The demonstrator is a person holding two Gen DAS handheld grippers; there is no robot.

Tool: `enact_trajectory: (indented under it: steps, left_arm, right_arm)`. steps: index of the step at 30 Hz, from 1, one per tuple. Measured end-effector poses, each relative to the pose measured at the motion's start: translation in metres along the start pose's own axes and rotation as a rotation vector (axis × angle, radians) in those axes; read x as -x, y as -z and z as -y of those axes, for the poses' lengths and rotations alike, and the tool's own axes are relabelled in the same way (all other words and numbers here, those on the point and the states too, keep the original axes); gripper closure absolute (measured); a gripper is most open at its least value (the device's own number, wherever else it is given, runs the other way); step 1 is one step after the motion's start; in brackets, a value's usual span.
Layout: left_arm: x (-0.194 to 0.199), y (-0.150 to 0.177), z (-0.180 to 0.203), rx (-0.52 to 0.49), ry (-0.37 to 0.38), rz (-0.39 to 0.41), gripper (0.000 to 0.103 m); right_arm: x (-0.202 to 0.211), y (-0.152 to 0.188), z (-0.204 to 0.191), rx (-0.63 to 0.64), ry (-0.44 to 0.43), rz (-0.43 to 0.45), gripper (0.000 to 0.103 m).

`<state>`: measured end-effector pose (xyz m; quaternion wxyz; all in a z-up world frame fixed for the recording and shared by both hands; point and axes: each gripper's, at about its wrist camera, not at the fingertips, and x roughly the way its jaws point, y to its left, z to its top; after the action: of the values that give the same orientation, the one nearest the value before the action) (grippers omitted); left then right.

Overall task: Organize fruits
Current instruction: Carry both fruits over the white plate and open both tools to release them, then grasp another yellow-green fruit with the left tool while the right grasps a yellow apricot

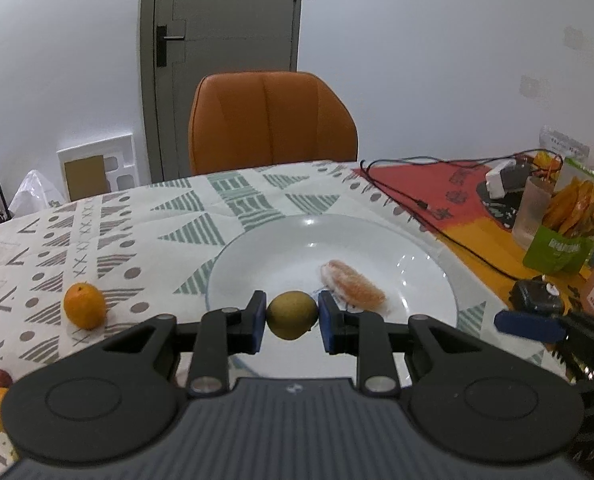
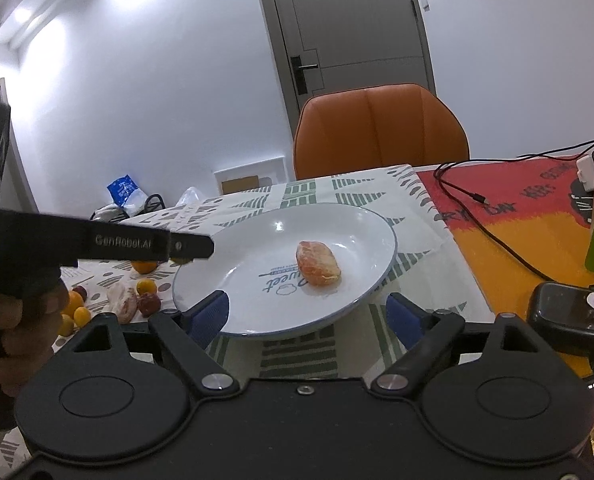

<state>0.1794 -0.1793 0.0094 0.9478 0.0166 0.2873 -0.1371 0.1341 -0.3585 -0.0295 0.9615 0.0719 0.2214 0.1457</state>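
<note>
A yellow-green fruit (image 1: 292,314) is clamped between the blue pads of the left claw (image 1: 292,316), held over the near edge of the white plate (image 1: 257,248), likely so it can be set down beside the peeled citrus piece (image 1: 353,289) already lying there. The right claw (image 2: 305,316) has its fingers spread apart and holds nothing, low at the plate's near rim (perhaps just waiting its turn). An orange (image 1: 84,305) sits on the worktop (image 1: 145,216), left of the plate and apart from it, so sorting looks unfinished.
</note>
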Motion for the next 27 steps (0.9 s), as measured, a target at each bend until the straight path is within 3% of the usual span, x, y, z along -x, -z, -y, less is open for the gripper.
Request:
enact_trajectory:
  steps: [3, 8, 10, 16, 27]
  left_arm:
    - [0.001, -0.002, 0.002, 0.005, 0.001, 0.015, 0.076]
    - [0.003, -0.001, -0.003, 0.01, -0.028, 0.0, 0.064]
    - [0.006, 0.0, -0.011, 0.033, -0.038, -0.004, 0.049]
    - [0.021, 0.007, -0.033, 0.057, -0.074, 0.016, 0.029]
    - [0.048, 0.021, -0.073, 0.122, -0.124, 0.042, 0.017]
  right_arm:
    - [-0.001, 0.001, -0.001, -0.003, -0.005, -0.003, 0.017]
    - [-0.002, -0.001, -0.003, 0.003, -0.012, -0.004, 0.017]
    - [-0.003, -0.002, -0.005, 0.004, -0.017, -0.005, 0.017]
    - [-0.008, -0.004, -0.016, 0.007, -0.035, -0.013, 0.017]
    - [-0.013, -0.012, -0.047, 0.027, -0.074, -0.017, 0.012]
